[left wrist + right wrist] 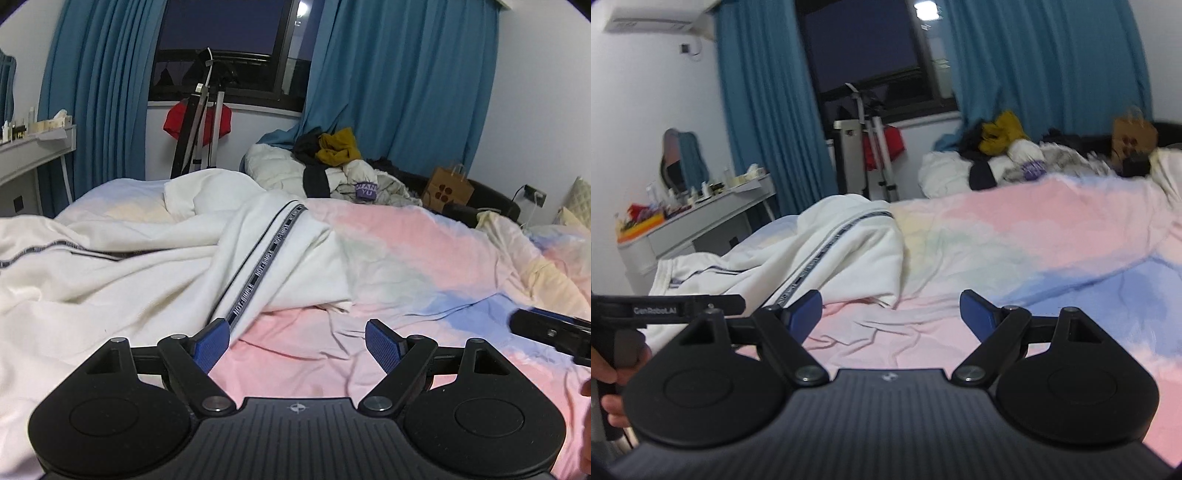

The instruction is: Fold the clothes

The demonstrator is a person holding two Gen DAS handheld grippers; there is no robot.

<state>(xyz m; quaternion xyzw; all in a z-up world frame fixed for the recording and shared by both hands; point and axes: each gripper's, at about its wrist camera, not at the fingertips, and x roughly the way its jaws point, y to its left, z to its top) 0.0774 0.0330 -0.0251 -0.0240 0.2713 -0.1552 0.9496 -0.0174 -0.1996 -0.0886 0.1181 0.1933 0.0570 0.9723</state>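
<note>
A white garment [147, 266] with a dark lettered stripe lies crumpled on the left half of the pastel bedspread [424, 258]. My left gripper [297, 334] is open just above the sheet, its left blue pad [212, 343] at the garment's near edge, nothing between the pads. In the right wrist view the same garment [820, 254] lies ahead and to the left. My right gripper [890, 310] is open over bare pink sheet, a little short of the garment's hem. The other gripper's body [665, 308] and a hand show at the left.
A heap of clothes [340, 166] and a brown paper bag [448, 190] sit at the bed's far side under blue curtains. A cluttered desk [701, 210] stands left of the bed. A tripod and a red cloth [199, 122] stand under the window.
</note>
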